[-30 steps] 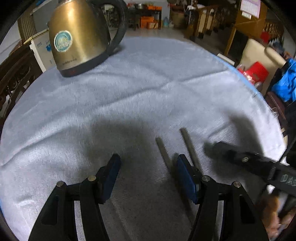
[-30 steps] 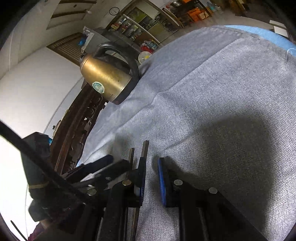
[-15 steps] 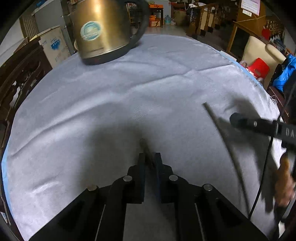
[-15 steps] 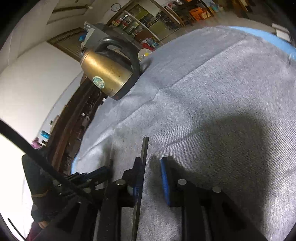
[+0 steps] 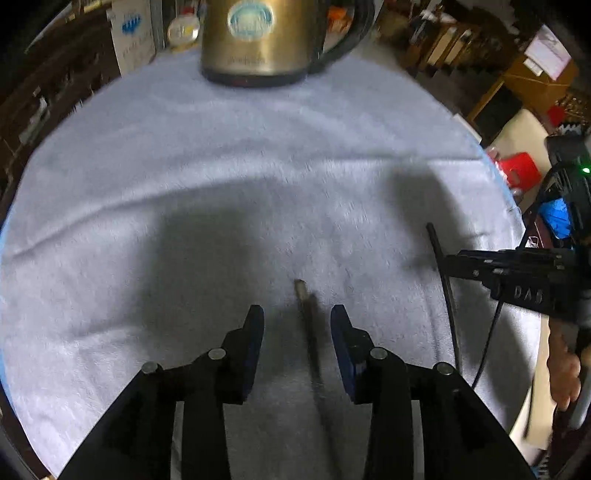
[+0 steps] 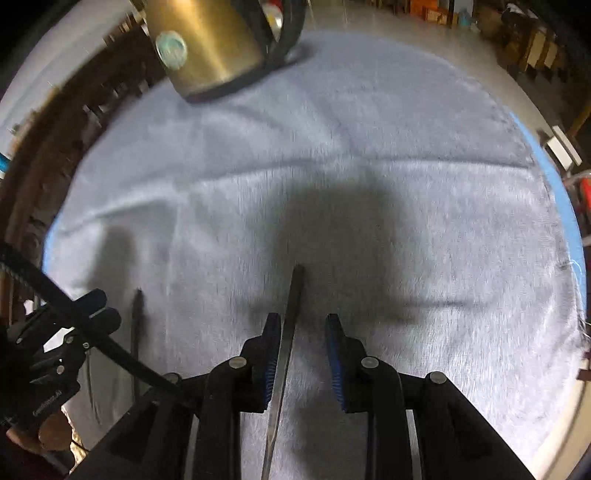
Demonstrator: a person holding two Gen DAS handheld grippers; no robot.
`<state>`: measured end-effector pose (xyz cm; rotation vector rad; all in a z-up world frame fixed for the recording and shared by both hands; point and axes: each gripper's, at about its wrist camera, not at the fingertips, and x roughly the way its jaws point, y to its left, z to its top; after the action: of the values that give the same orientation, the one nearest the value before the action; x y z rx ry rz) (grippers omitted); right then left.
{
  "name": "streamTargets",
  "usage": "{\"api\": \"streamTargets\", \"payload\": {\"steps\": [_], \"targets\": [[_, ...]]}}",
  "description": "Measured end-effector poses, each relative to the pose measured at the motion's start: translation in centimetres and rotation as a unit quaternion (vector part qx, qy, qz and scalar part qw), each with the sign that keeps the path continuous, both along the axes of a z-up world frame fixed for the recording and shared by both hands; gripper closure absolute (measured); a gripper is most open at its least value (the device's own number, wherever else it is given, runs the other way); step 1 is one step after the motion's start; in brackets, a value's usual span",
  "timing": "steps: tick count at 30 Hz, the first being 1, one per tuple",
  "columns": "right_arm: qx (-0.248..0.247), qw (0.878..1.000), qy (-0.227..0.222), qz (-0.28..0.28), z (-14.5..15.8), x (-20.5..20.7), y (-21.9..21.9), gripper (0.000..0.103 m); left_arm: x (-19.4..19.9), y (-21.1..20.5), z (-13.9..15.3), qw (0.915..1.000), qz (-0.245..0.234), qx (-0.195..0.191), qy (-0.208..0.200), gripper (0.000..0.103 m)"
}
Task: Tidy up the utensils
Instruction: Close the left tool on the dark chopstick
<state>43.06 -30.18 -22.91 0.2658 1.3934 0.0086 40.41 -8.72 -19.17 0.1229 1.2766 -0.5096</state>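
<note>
Opening around one chopstick point(image 5: 308, 332) lying untouched on the cloth-covered bench point(image 5: 221, 184), the left claw point(image 5: 297, 332) gapes, while the right claw point(image 6: 301, 343) stands apart, another chopstick point(image 6: 286, 350) against its left pad.

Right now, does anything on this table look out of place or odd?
Nothing spilled or damaged. The two thin dark chopsticks are apart, not paired: one between the left hand-held gripper's opening jaws, the other against one pad of the right hand-held gripper. The grey tablecloth is creased.

Kettle point(image 5: 264, 35): brushed brass-toned metal, glossy. Desk cloth point(image 5: 258, 177): pale, matt, napped fabric. Chopstick point(image 6: 286, 339): smooth dull metal. Tongs' pads point(image 6: 334, 354): ribbed blue.
</note>
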Motion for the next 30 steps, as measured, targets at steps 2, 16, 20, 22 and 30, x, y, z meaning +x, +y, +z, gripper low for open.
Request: {"api": "streamTargets", "payload": {"steps": [2, 16, 20, 22, 30], "targets": [[-0.010, 1.000, 0.022, 0.002, -0.4, 0.2, 0.5, 0.075, 0.3, -0.8, -0.7, 0.9993, 0.004, 0.024, 0.029, 0.065], [-0.071, 0.997, -0.001, 0.032, -0.7, 0.6, 3.1, 0.096, 1.1, -3.3, -1.4, 0.9981, -0.005, 0.062, 0.002, 0.098], [-0.008, 0.999, -0.042, 0.006, 0.1, -0.9, 1.2, 0.096, -0.8, -2.1, 0.1, 0.9979, 0.019, 0.049, -0.037, 0.098], [0.008, 0.997, -0.074, 0.000, 1.2, -2.2, 0.5, 0.096, -1.7, -1.1, 1.6, 0.9970, 0.034, 0.039, -0.058, 0.098], [0.028, 0.974, -0.221, -0.034, 8.9, -9.0, -1.8, 0.097, -6.9, 6.6, 10.2, 0.9774, 0.114, 0.001, -0.178, 0.098]]}}
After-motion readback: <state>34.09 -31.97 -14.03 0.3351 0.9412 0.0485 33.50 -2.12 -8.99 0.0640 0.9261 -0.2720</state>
